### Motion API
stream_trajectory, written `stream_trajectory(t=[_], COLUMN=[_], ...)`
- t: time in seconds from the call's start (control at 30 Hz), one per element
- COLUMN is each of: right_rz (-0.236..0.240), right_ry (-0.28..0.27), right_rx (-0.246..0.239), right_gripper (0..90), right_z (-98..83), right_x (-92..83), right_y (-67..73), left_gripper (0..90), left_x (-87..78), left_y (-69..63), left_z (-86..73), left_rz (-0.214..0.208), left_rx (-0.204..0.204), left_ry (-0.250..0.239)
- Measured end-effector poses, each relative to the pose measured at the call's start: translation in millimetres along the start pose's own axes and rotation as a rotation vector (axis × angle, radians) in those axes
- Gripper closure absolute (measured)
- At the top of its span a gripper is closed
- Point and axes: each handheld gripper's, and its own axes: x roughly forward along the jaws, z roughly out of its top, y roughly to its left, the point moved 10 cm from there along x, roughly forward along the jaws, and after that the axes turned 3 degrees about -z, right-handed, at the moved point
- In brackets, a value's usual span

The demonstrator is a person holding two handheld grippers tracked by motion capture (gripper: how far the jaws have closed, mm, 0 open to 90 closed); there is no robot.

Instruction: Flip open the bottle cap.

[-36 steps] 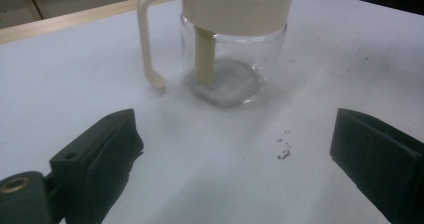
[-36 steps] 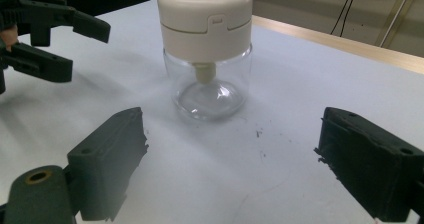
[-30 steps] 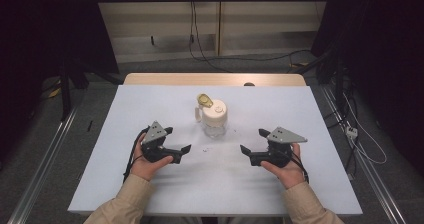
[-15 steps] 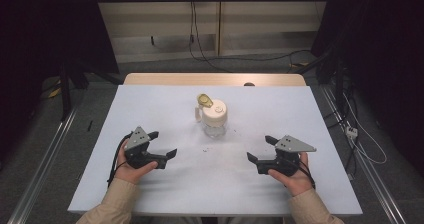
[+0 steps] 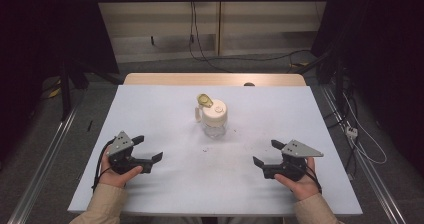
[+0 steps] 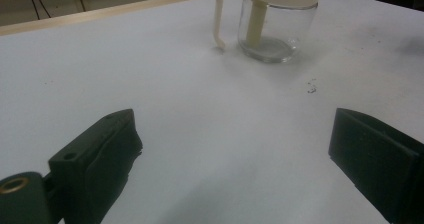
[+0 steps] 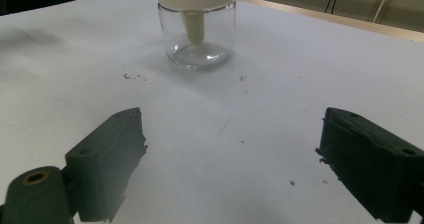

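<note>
Between and beyond both released tongs, left [image 5: 148, 149] and right [image 5: 266, 153], stands the glass jar [image 5: 214, 120], well apart.

A clear glass jar [image 6: 276, 31] with a cream plastic lid stands upright on the white tabletop [image 6: 165, 99], at the far side. A cream tube hangs inside the jar toward its base. A cream strap [image 6: 219, 16] hangs down just left of the jar, its tip on the tabletop. Small dark specks [image 6: 312, 88] lie just nearer than the jar. The left gripper [image 6: 235, 149] holds its two black jaws wide apart, well nearer than the jar, with bare tabletop between them.
</note>
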Motion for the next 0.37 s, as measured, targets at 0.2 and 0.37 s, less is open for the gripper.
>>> stream_trajectory(t=[0.2,0.37], right_rz=[-0.011,-0.013], right_ry=[0.006,-0.007], right_rx=[0.008,0.009], right_gripper=[10.1,10.1], right_z=[-6.5,-6.5], right_x=[-4.9,-9.5], right_y=[-4.6,-6.8], left_gripper=[5.2,5.1], left_x=[-7.8,-8.8], left_y=[6.1,6.5], left_z=[-6.4,-5.6], left_rz=[0.014,0.016], left_rx=[-0.010,-0.014], left_ry=[0.006,0.003])
